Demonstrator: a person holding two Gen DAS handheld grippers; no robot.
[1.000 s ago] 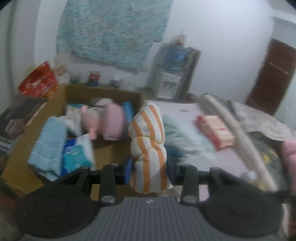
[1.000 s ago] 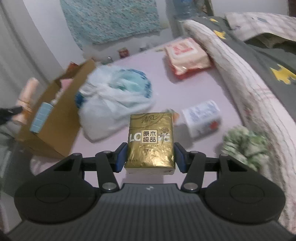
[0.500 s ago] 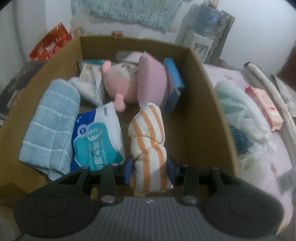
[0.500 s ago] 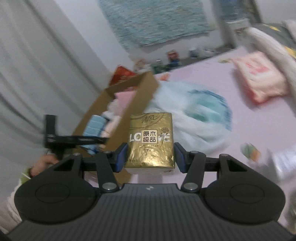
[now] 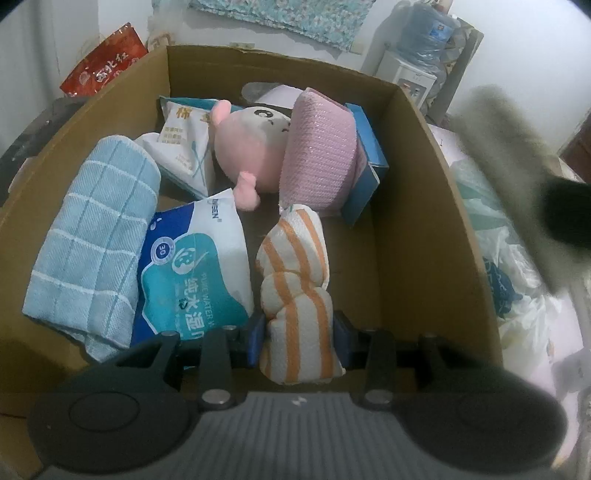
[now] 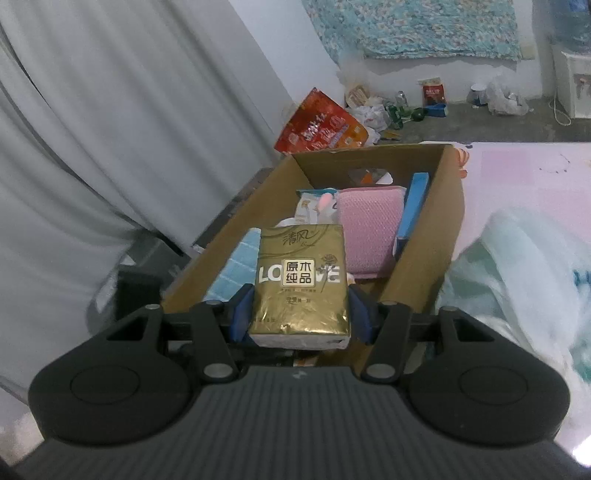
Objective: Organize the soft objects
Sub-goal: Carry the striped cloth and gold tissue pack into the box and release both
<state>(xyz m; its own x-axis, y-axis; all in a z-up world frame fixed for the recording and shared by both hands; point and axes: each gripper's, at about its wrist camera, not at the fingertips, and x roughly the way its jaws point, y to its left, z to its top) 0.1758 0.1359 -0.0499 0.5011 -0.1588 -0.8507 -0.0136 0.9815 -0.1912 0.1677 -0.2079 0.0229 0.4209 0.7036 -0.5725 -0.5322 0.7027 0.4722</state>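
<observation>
1. While the job is plainly well along, both hands are loaded: the left gripper (image 5: 299, 341) is clenched on a striped cloth (image 5: 295, 280) that hangs low inside the box (image 5: 436, 206), over the bare strip of floor along its right side.
2. The right gripper (image 6: 300, 314) has a gold tissue pack (image 6: 300, 284) between its pads at the box's near end; its jaws are opening, and the pads look to be still touching the pack, though the contact is hard to read.
3. Already in the box, near to far: a blue towel (image 5: 92, 243) along the left wall, a wipes pack (image 5: 195, 273) beside it, a pink plush (image 5: 251, 155) with a pink pad (image 5: 317, 155) leaning on it, a blue carton (image 5: 365, 162) on edge by the right wall, and a white pouch (image 5: 188, 147) at the back.
4. Left to do, by my judgement: set down the two held items, then fetch what lies outside (a pale plastic bag (image 6: 524, 280) on the pink surface beside the box is the only such thing in view).
5. In the way: the free floor is narrow, so the cloth and pack contend for the same gap, and a blurred dark shape (image 5: 565, 214), probably the other gripper, crowds the right rim.
6. Beyond the box are a red bag (image 6: 325, 125), floor clutter and a patterned cloth (image 6: 413, 26) on the wall.
</observation>
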